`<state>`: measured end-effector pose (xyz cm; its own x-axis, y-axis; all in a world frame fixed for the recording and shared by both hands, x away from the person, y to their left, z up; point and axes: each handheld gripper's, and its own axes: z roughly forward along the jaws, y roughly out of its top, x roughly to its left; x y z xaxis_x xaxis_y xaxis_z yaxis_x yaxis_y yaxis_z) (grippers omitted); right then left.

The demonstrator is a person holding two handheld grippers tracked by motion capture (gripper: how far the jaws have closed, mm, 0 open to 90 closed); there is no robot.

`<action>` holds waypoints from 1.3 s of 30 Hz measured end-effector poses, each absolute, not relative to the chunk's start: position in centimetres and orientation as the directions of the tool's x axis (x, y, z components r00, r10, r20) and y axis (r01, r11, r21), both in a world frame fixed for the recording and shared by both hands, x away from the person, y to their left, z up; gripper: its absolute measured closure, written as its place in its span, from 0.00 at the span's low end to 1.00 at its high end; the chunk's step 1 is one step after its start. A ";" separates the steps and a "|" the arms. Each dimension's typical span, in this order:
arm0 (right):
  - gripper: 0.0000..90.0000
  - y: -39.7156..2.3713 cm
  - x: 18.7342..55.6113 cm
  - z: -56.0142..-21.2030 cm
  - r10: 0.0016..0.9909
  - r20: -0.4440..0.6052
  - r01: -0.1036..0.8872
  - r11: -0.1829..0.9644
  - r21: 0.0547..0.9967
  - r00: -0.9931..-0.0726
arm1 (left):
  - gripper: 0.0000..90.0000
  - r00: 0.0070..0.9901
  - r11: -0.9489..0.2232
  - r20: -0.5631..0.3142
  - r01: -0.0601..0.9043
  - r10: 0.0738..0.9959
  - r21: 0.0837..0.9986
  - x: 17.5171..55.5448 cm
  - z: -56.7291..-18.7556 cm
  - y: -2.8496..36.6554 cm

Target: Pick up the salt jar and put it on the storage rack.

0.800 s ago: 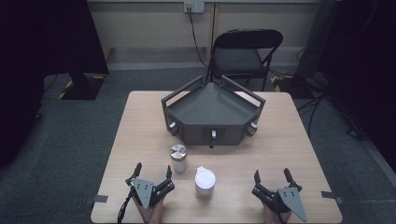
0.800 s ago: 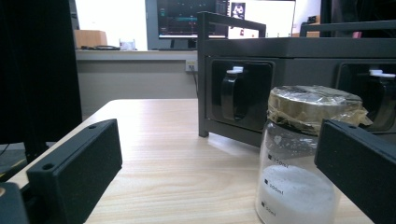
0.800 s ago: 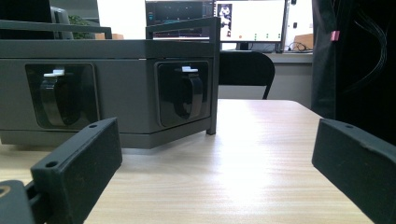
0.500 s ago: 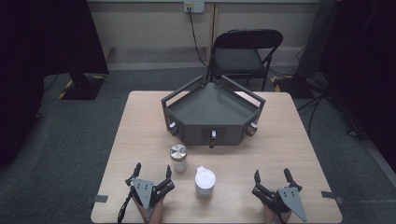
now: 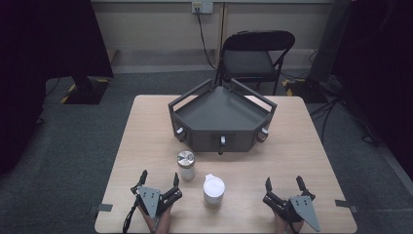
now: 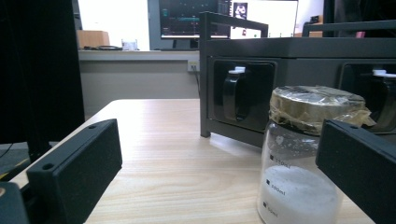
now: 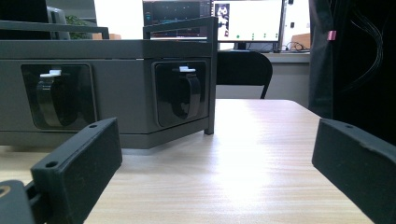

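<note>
Resting near the table's [image 5: 146, 141] front edge, the left gripper [image 5: 158, 181] and the right gripper [image 5: 284, 184] both have their jaws spread wide with nothing between them. Just ahead of the left gripper stands a small glass jar [image 5: 186, 165] with a taped metal lid; in the left gripper view the jar [image 6: 299, 168] sits close behind the right-hand jaw, untouched, with white powder in its lower part. Printed marks run down its side, too blurred to read for certain. Between the two grippers stands a white lidded cup [image 5: 214, 190], nearer the left one and apart from both.

Farther back on the table sits a dark grey tray-like unit [image 5: 221, 109] with angled sides, raised corner rails and knobs on its front faces; the right gripper view shows two of these recessed handles [image 7: 187, 95] close up. No brand shows on it.

The tabletop is pale wood grain, with tape tabs at its front corners. Grey carpet lies around it. A black folding chair [image 5: 255, 56] stands behind the table, a wall socket [image 5: 202, 7] with a cable above it, and dark curtains on both sides. Lit monitors [image 7: 247, 21] show far off; their text cannot be read.
</note>
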<state>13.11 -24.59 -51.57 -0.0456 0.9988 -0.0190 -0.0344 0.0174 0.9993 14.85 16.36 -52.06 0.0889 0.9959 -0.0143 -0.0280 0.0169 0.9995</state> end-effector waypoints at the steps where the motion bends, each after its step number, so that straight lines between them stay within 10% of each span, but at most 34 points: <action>1: 0.00 -24.6 13.1 -51.6 0.999 -0.019 -0.034 0.018 0.999 -0.045 | 0.00 0.090 0.017 -0.015 -0.028 0.996 0.999 14.9 -52.1 16.4; 39: 0.00 -24.5 13.1 -51.6 0.999 -0.019 -0.034 0.018 0.999 -0.043 | 0.01 0.255 0.004 0.009 -0.047 0.967 0.999 17.1 -47.6 15.8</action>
<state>13.11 -24.54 -51.56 -0.0433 0.9989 -0.0192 -0.0338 0.0177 0.9993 17.08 15.84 -47.61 0.2552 0.9668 0.0086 -0.0470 0.0035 0.9989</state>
